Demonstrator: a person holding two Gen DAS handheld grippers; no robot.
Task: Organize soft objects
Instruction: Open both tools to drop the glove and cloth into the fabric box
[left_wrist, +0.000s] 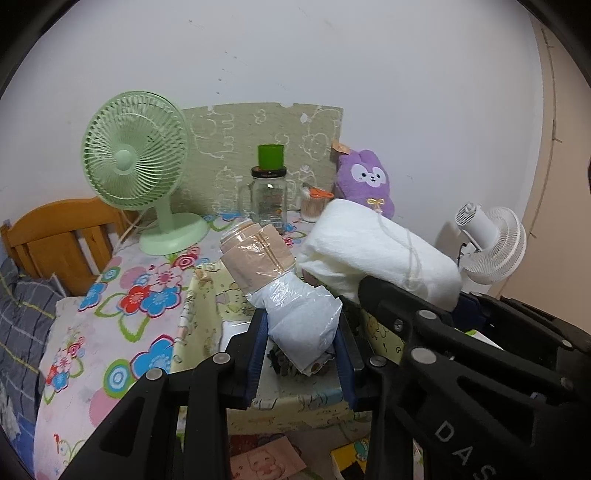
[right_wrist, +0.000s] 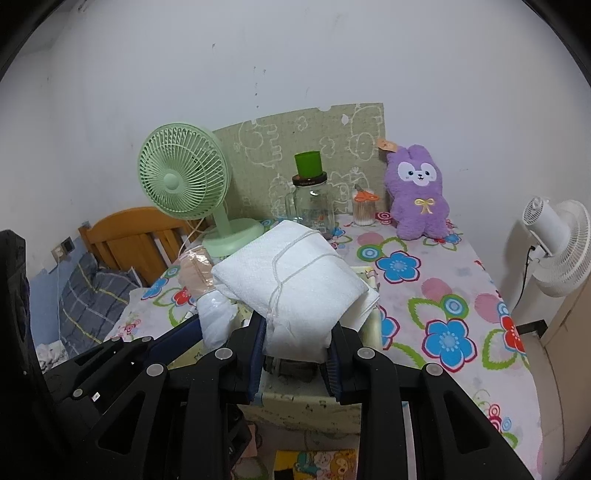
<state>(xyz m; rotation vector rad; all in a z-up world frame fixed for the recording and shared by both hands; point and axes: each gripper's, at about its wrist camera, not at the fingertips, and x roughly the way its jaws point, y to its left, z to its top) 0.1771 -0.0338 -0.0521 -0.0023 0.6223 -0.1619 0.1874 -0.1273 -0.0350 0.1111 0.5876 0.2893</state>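
My left gripper (left_wrist: 301, 350) is shut on a soft roll (left_wrist: 291, 295) wrapped in clear plastic, white at the near end and beige at the far end. My right gripper (right_wrist: 295, 350) is shut on a folded white cloth bundle (right_wrist: 291, 280) tied with string. The two bundles hang side by side, the cloth bundle (left_wrist: 380, 247) to the right of the roll (right_wrist: 199, 273). Both are just above a yellow cartoon-print box (left_wrist: 295, 400) (right_wrist: 306, 406) on the floral table. A purple plush bunny (left_wrist: 365, 181) (right_wrist: 417, 192) sits at the back right.
At the back of the floral tablecloth (right_wrist: 443, 295) stand a green desk fan (left_wrist: 136, 166), a glass jar (left_wrist: 267, 195) topped by a green cup, and a cotton-swab pot (right_wrist: 364, 210). A white fan (right_wrist: 557, 243) is at the right; a wooden headboard (left_wrist: 59, 236) and grey pillow at the left.
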